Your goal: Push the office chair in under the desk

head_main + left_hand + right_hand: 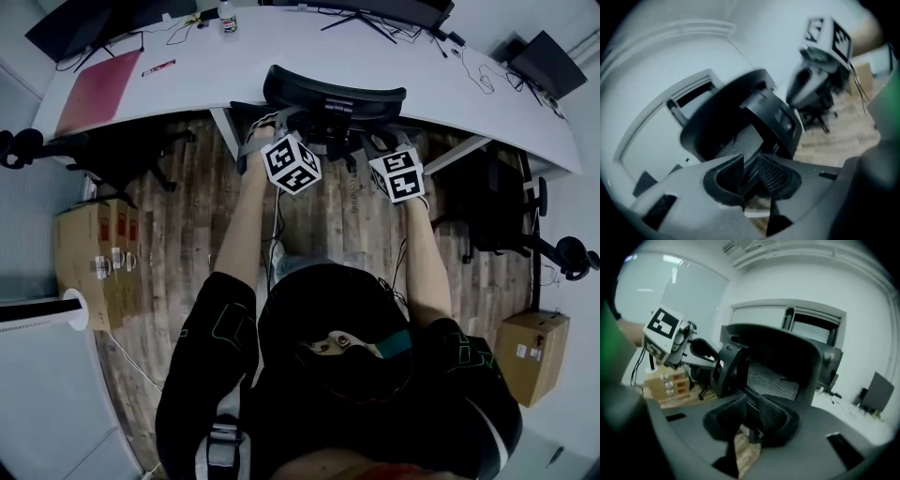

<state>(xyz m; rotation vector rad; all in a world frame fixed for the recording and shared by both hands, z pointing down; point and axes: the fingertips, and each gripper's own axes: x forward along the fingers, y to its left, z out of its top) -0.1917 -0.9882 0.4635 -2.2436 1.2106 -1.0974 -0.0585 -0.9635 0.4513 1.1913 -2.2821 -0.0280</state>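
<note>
My two claws up at the office chair's back, at the desk's near edge

At 9 o'clock a cardboard box (94, 258) sits on the wood floor (197, 216); my left gripper (750, 161), at 11 o'clock, has its jaws a narrow gap apart with nothing pinched, the chair's dark back frame just beyond. The office chair (333, 98) stands at 12 o'clock, the top of its back overlapping the white desk (309, 47) edge. My right gripper (752, 401), at 1 o'clock, is likewise narrowly parted and empty, mesh back just ahead; a second box (532, 354) lies at 4 o'clock
</note>
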